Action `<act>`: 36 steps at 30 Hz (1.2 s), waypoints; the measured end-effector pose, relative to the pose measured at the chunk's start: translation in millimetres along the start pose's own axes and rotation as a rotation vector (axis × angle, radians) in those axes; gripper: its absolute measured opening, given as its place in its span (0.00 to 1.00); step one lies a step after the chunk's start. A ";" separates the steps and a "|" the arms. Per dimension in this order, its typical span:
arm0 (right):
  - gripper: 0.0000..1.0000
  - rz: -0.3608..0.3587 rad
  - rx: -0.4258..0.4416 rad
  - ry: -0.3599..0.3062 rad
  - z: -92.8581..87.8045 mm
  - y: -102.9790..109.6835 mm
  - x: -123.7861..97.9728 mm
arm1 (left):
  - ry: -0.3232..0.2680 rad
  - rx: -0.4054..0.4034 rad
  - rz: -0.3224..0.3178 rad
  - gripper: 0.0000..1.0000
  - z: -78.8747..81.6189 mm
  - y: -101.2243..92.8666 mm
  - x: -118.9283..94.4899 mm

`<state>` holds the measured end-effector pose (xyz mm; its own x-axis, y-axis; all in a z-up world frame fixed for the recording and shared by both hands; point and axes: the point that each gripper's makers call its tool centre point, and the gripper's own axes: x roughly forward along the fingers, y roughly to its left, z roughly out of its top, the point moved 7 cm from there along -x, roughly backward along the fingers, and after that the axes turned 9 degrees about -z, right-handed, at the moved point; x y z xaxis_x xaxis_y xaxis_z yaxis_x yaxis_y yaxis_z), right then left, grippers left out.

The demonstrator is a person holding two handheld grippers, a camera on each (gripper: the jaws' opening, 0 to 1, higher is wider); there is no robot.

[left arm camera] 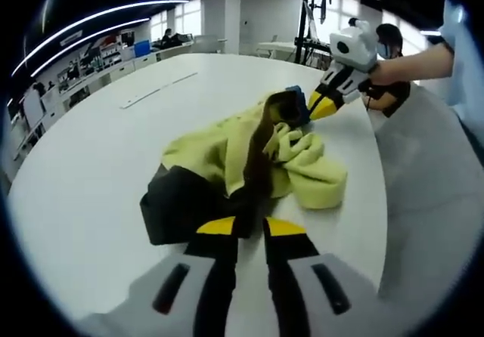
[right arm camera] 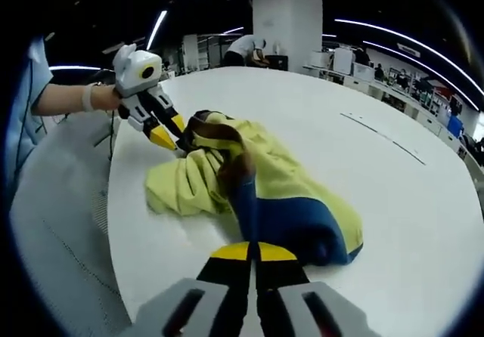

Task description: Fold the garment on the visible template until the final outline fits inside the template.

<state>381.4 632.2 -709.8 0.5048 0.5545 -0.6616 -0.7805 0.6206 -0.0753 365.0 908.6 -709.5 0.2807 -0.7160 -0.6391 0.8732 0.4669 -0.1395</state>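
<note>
2 grippers pinch the crumpled garment [left arm camera: 249, 156] stretched between them: left gripper [left arm camera: 250, 227] at 6 o'clock, right gripper [left arm camera: 314, 109] at 1 o'clock.

Each gripper has black jaws tipped in yellow, rising from a pale grey body with dark oblong slots: the left gripper [left arm camera: 250, 227] and the right gripper [right arm camera: 252, 251] look alike. The person's arm wears a short light-blue sleeve [right arm camera: 23, 103] and a pale wristband [right arm camera: 90, 97].
</note>
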 end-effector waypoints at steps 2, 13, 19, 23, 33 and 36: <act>0.00 0.002 0.011 -0.003 0.3 -0.3 -1.5 | -0.002 -0.005 0.002 0.10 -0.4 0.4 -0.1; 0.00 0.002 0.023 -0.016 2.2 1.5 -9.2 | -0.021 -0.078 0.005 0.00 -1.0 3.2 -5.7; 0.00 -0.012 0.115 -0.077 13.9 -5.5 -24.8 | -0.082 -0.099 0.020 0.00 8.7 4.9 -20.2; 0.00 -0.015 0.199 -0.190 32.2 -15.6 -40.2 | -0.087 -0.127 0.035 0.00 18.4 9.1 -33.8; 0.00 -0.058 0.200 -0.332 80.5 -37.6 -86.6 | -0.242 -0.128 0.099 0.00 76.0 13.0 -80.1; 0.00 -0.069 0.170 -0.369 99.5 -40.2 -102.1 | -0.275 -0.102 0.128 0.00 96.3 12.3 -98.3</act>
<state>398.0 605.8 -564.9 0.6763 0.6507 -0.3454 -0.6837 0.7289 0.0344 386.4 934.8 -575.6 0.4952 -0.7551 -0.4296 0.7831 0.6021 -0.1556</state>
